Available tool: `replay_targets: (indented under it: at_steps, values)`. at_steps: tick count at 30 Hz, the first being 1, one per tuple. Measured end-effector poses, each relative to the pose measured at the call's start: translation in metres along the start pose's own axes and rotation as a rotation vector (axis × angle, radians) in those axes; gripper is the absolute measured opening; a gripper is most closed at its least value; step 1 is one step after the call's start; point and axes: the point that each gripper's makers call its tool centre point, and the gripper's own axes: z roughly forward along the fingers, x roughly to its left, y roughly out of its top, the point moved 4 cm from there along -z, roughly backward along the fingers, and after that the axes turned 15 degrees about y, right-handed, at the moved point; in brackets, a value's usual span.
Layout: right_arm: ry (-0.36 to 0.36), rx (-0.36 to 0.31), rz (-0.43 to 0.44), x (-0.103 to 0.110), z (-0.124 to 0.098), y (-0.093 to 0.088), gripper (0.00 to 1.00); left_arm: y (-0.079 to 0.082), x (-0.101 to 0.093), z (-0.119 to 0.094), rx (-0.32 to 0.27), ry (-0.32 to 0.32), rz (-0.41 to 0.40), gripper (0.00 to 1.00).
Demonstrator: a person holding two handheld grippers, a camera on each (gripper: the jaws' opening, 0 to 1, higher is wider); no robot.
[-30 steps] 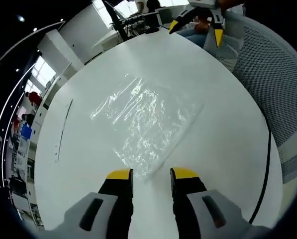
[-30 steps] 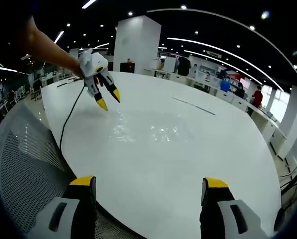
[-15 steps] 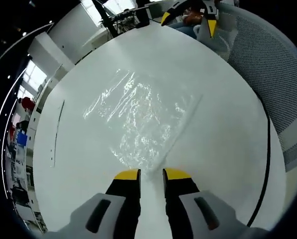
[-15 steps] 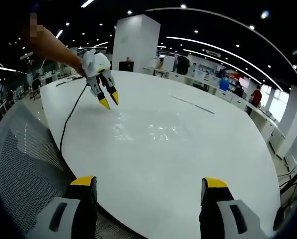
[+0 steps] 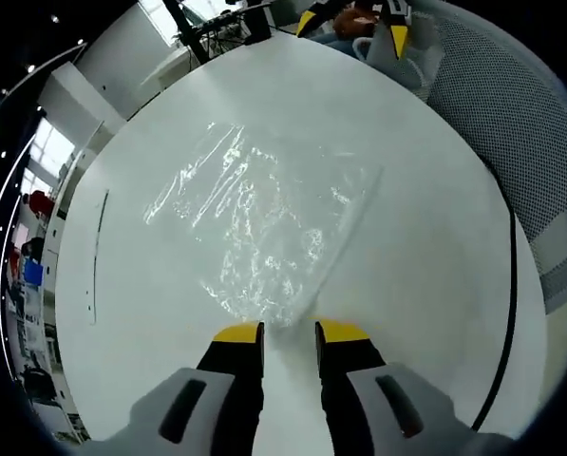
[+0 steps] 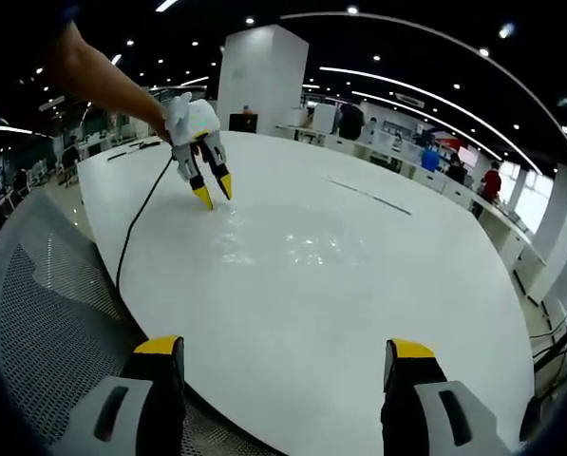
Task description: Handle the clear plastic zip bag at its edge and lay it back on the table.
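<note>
The left tongs stand narrowly parted at the near corner of the clear plastic zip bag; whether they pinch its edge cannot be told. The right tongs are spread wide over the desk edge, holding nothing. The bag lies flat and crinkled on the white desk, glinting, with nothing visible inside.

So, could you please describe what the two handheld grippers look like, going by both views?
Each gripper has two black jaws with yellow tips and light grey housings carrying dark oval slots: the left gripper and the right gripper match. In the right gripper view, the left one has a white body, and a black cable trails from it across the white table.
</note>
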Motion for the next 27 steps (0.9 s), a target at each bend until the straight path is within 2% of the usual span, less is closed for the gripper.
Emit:
replay_targets:
  at_steps: [7,12,19,22,27]
  values:
    - [-0.001,0.011,0.004,0.0,0.0,-0.001,0.87,-0.002,0.004,0.001,0.004,-0.041,-0.033,0.21]
    - [0.0,0.019,0.005,0.0,0.0,-0.002,0.86,-0.005,0.004,0.003,0.011,-0.117,-0.088,0.18]
    - [-0.001,0.014,0.01,0.0,0.0,0.0,0.86,-0.009,0.011,0.008,0.023,-0.151,-0.124,0.23]
    - [-0.002,0.017,0.012,0.0,0.0,-0.001,0.86,-0.009,0.01,0.009,0.031,-0.202,-0.158,0.21]
    - [-0.005,0.017,0.016,-0.001,0.0,-0.001,0.86,-0.009,0.012,0.01,0.029,-0.186,-0.212,0.19]
